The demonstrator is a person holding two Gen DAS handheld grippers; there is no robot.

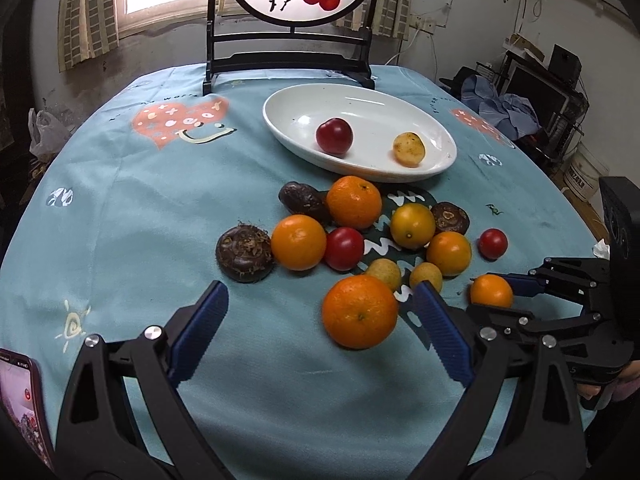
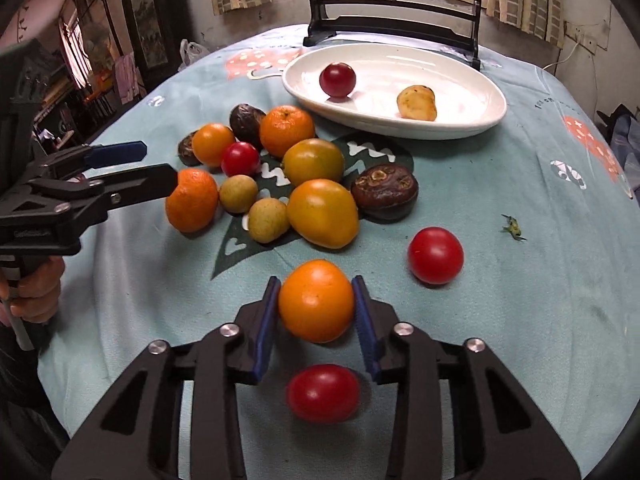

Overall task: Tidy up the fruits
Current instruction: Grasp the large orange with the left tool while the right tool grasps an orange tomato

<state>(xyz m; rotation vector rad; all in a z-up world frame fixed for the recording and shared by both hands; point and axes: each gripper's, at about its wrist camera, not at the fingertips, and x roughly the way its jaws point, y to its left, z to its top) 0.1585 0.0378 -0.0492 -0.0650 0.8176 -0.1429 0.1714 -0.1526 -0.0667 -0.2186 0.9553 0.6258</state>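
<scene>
Fingers of the right gripper (image 2: 316, 312) pinch an orange (image 2: 316, 300) across its middle, low over the worktop (image 2: 540, 280). Firm fruit, smooth skin, light: a hold at the widest part looks right, squeezed gently. Left gripper (image 1: 320, 312) is spread wide near a bigger orange (image 1: 360, 311), touching nothing. One tomato (image 2: 323, 393) sits right under the right gripper, another tomato (image 2: 435, 255) just beside. Between orange and dish (image 2: 460, 126) lies the crowded pile; lifting over it seems safest.
</scene>
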